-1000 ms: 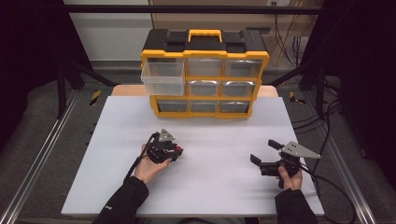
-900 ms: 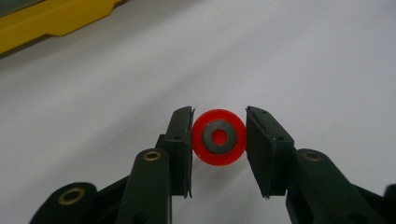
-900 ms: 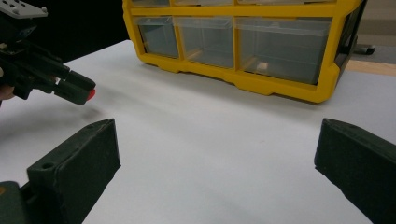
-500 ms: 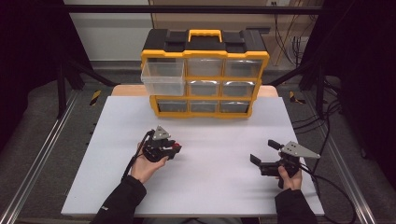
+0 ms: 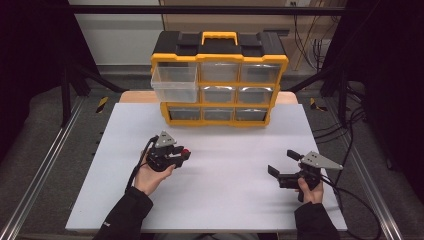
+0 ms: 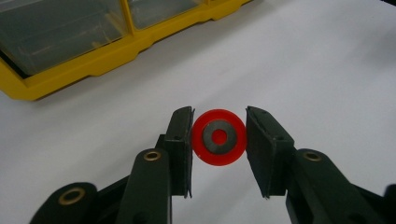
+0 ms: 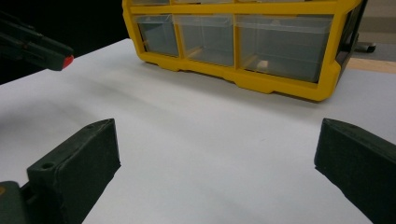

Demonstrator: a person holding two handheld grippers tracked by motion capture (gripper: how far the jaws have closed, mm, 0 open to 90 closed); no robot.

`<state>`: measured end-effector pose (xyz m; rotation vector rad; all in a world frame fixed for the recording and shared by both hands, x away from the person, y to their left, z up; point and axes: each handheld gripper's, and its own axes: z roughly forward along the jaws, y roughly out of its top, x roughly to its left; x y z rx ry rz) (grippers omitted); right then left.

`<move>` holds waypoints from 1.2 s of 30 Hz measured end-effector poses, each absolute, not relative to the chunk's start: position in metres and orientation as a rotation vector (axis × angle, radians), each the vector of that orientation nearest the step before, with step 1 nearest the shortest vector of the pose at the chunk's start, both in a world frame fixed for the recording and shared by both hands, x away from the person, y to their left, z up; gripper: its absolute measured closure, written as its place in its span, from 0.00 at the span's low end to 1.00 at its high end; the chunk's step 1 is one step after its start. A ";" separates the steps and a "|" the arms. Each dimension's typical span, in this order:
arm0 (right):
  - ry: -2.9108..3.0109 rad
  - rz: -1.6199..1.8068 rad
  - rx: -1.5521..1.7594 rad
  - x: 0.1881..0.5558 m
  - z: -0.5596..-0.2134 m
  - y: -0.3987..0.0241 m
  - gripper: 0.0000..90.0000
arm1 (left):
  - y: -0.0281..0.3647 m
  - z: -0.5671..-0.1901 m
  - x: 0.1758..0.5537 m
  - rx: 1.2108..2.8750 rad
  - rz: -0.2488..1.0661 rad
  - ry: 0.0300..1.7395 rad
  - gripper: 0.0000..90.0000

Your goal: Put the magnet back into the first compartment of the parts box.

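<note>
While a small red disc with a grey washer-like ring on its face [image 6: 219,137] was pinched edge-on between the pads of the left claw [image 5: 179,155], it was held above the white bench [image 5: 225,200], in front of the yellow-and-black drawer organizer [image 5: 219,80] and towards that cabinet's left end. The disc's flat face was turned back towards the left claw's camera, so its axis ran along the jaws and its rim was gripped from both sides. From the disc, the one clear drawer pulled out of the organizer [image 5: 175,82], in the top row at the cabinet's left column, lay farther away and higher, almost straight beyond the claw. That drawer was judged to be the likely target, and the left claw was much the nearer of the two to it. A lift and a forward reach over the drawer's front wall would be called for before release. The right claw [image 5: 283,165] was held spread wide with nothing between its jaws, low over the bench in front of the organizer's right end, well apart from the disc.
</note>
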<state>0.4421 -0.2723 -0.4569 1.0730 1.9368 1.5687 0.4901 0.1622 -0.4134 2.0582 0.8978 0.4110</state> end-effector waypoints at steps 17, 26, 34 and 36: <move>1.941 1.557 1.086 0.443 -0.457 -0.272 0.00 | 0.172 -0.392 0.483 2.024 0.438 0.891 0.69; 1.944 1.553 1.083 0.443 -0.458 -0.272 0.00 | 0.180 -0.382 0.480 1.996 0.448 0.889 0.69; 1.947 1.551 1.083 0.443 -0.458 -0.272 0.00 | 0.185 -0.373 0.476 1.968 0.460 0.884 0.69; 1.947 1.550 1.083 0.443 -0.458 -0.272 0.00 | 0.187 -0.371 0.475 1.964 0.463 0.881 0.69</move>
